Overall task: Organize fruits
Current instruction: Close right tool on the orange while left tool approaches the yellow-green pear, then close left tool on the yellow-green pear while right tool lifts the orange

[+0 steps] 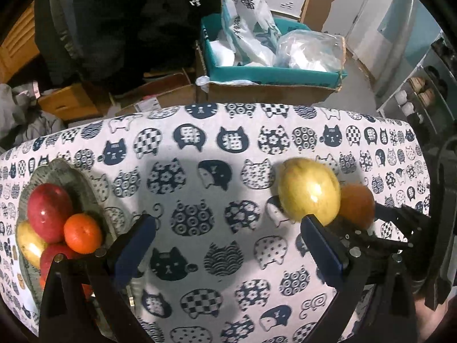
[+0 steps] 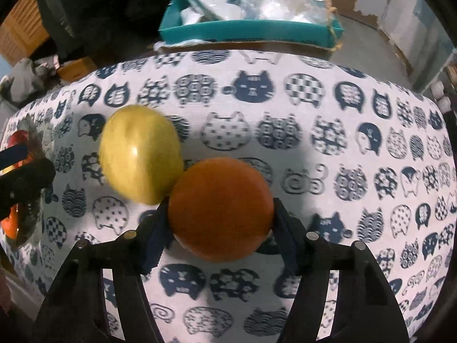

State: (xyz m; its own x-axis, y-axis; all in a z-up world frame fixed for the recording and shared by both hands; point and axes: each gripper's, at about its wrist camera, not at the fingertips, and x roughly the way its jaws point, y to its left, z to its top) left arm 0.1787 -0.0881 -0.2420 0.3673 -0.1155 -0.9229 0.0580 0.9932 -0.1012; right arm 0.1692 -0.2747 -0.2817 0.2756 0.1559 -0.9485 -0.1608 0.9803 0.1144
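Note:
A grey-green plate (image 1: 71,177) at the table's left holds red apples (image 1: 48,207), a small orange (image 1: 82,233) and a yellow fruit (image 1: 27,243). A yellow-green apple (image 1: 308,190) lies on the cat-print cloth at the right, touching an orange (image 1: 357,204). My left gripper (image 1: 228,240) is open and empty over the cloth between plate and apple. In the right wrist view my right gripper (image 2: 220,225) is shut on the orange (image 2: 220,208), with the yellow-green apple (image 2: 141,154) against its left side. The left gripper's finger (image 2: 17,154) and the plate (image 2: 31,137) show at the left edge.
The table is covered by a white cloth with navy cat shapes (image 1: 222,257). Behind its far edge stands a teal box (image 1: 271,74) with plastic bags on cardboard boxes. Shelves with cups (image 1: 414,100) stand at the right.

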